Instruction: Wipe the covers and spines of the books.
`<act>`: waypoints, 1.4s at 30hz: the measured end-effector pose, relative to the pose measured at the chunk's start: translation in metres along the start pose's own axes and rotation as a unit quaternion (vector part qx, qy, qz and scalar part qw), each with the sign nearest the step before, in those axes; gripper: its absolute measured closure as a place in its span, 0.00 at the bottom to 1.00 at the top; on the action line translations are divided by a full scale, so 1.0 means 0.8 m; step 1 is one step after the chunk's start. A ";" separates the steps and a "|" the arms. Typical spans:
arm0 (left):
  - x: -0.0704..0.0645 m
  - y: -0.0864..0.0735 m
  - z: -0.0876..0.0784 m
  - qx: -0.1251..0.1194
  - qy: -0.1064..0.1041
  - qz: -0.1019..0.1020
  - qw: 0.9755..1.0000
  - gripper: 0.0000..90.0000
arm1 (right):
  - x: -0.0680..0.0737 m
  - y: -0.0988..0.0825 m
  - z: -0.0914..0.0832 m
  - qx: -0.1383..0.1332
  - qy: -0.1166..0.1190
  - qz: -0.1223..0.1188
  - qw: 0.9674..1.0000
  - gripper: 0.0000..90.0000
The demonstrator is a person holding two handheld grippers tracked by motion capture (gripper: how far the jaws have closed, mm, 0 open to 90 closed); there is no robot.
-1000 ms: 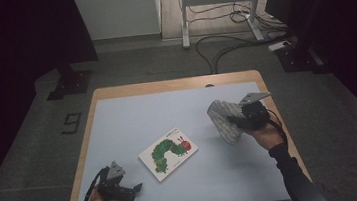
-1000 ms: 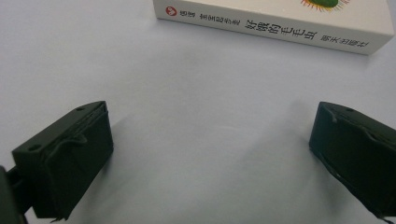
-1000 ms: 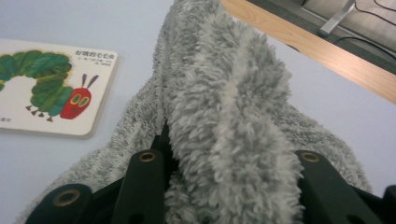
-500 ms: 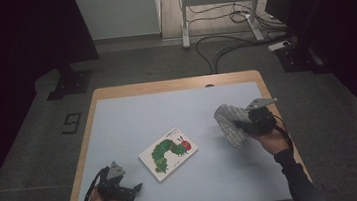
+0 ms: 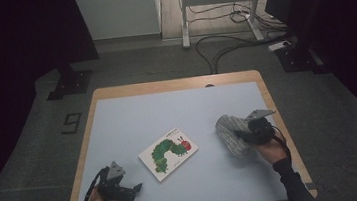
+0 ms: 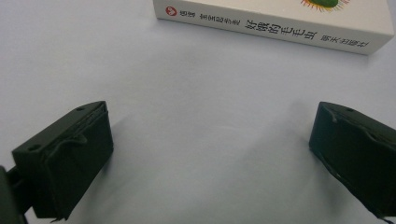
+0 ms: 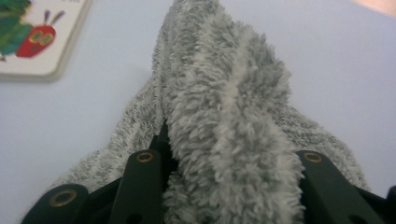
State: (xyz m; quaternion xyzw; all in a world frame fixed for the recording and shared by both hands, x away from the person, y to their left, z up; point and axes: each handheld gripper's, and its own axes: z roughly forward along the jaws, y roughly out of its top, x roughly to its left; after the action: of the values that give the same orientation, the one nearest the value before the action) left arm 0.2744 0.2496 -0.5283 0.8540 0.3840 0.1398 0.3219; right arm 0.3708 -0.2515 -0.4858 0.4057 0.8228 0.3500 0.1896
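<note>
Pale blue table surface bears the work, and the grey fleecy cloth, bunched just ahead of the right gripper and pinched between its jaws, should be lowered until it lies flat before release. Well apart, the picture book lies ahead of the left gripper, which rests with jaws spread on nothing; the cloth should stay clear of that book.

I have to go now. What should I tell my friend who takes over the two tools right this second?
Right tool: shut on the fluffy grey cloth, at the table's right side.
Left tool: open, nothing in it, low at the near left, pointing at the caterpillar book.
Book: flat in the middle, untouched.
Done: cloth gripped.
Left: probably set the cloth down; I can't tell where.
</note>
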 end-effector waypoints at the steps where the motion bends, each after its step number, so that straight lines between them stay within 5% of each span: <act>1: 0.000 0.000 0.000 0.000 0.000 0.000 1.000 0.00 | 0.000 -0.004 0.003 0.002 0.002 0.002 1.000 0.66; 11: 0.000 0.000 0.000 0.000 0.000 0.000 1.000 0.00 | 0.001 -0.031 0.023 0.012 0.007 0.021 1.000 0.59; 17: 0.000 0.000 0.000 0.000 0.000 0.000 1.000 0.00 | 0.000 -0.018 0.014 0.008 -0.007 0.017 1.000 0.17; 22: 0.000 0.000 0.000 0.000 0.000 0.000 1.000 0.00 | 0.000 0.000 0.000 -0.007 -0.015 -0.001 1.000 0.00; 29: 0.000 0.000 0.000 0.000 0.001 0.002 1.000 0.00 | 0.012 0.022 -0.003 -0.014 -0.012 -0.021 1.000 0.00; 42: -0.004 0.013 0.009 0.000 -0.016 0.023 1.000 0.00 | 0.062 0.057 0.035 -0.006 0.035 -0.063 0.997 0.01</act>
State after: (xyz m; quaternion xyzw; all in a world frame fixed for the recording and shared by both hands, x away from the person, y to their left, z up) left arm 0.2818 0.2386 -0.5268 0.8650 0.3587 0.1337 0.3245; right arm 0.3819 -0.1806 -0.4732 0.3394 0.8507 0.3561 0.1850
